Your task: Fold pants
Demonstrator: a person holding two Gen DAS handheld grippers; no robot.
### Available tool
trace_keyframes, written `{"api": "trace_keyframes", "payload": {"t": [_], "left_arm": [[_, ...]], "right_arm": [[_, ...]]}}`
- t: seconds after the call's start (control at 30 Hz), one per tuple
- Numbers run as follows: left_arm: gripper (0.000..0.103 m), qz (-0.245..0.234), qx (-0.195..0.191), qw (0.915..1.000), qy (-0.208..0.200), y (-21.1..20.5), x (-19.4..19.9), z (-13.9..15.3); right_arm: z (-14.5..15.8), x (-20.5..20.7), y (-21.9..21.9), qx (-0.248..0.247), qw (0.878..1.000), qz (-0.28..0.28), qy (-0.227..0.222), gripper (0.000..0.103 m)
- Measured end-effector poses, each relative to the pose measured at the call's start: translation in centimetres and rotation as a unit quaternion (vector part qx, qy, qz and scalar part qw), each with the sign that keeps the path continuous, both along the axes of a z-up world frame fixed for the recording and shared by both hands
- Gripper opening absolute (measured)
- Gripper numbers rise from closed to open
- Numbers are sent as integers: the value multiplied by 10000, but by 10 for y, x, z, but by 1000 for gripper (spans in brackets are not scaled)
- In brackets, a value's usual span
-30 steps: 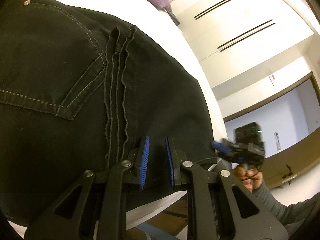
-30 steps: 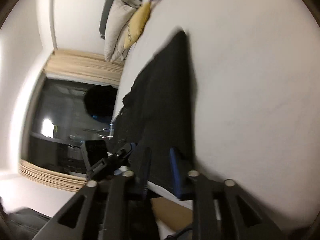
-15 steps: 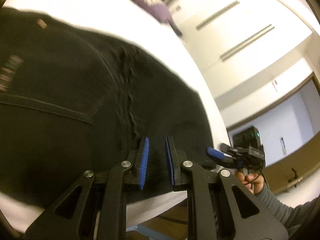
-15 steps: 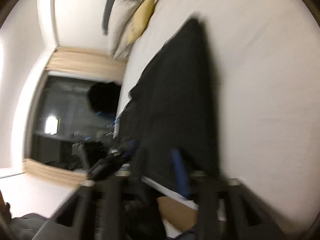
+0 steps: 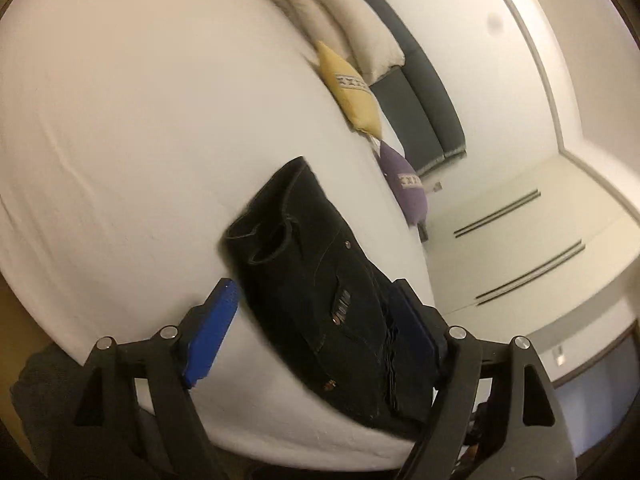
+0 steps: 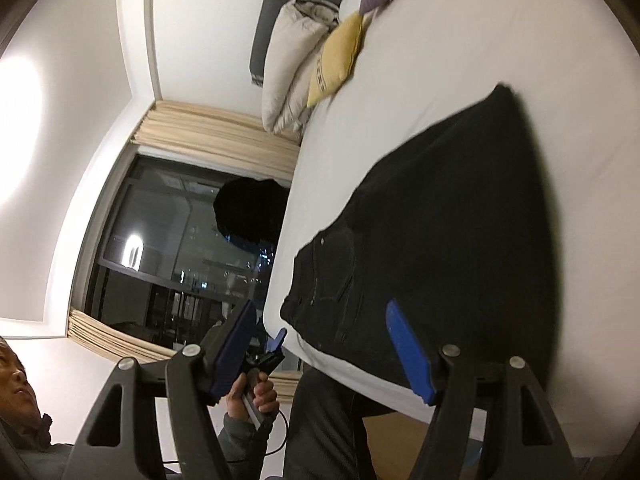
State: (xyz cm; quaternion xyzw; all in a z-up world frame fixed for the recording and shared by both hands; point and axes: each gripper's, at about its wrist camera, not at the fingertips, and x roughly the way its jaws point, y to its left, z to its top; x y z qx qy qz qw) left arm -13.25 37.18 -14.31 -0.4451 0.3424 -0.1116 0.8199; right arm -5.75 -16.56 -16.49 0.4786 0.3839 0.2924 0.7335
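Note:
The black pants (image 5: 320,292) lie folded into a compact stack on the white bed (image 5: 120,120), near its front edge. They also show in the right wrist view (image 6: 440,248). My left gripper (image 5: 316,332) is open, held back above the bed edge, with the pants seen between its blue pads; it holds nothing. My right gripper (image 6: 328,352) is open and empty, pulled back off the bed edge. The left gripper's tip (image 6: 276,344) and the hand holding it show in the right wrist view.
A yellow cushion (image 5: 352,92), a purple cushion (image 5: 404,184) and beige pillows (image 5: 344,20) lie at the head of the bed by a grey headboard (image 5: 420,92). A dark window (image 6: 168,240) with beige curtains is beside the bed.
Both grippers have opened and pulled back from the pants. The left one was close over the fabric with its jaws nearly shut; now the whole folded stack is in view.

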Motion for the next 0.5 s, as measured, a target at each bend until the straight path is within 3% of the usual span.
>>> {"api": "trace_keyframes", "payload": {"t": [0.5], "left_arm": [[77,-203,-372,9984,379,-16,36,-41]], "right_arm": [[17,7,14,-158,9998,115,29,71]]}}
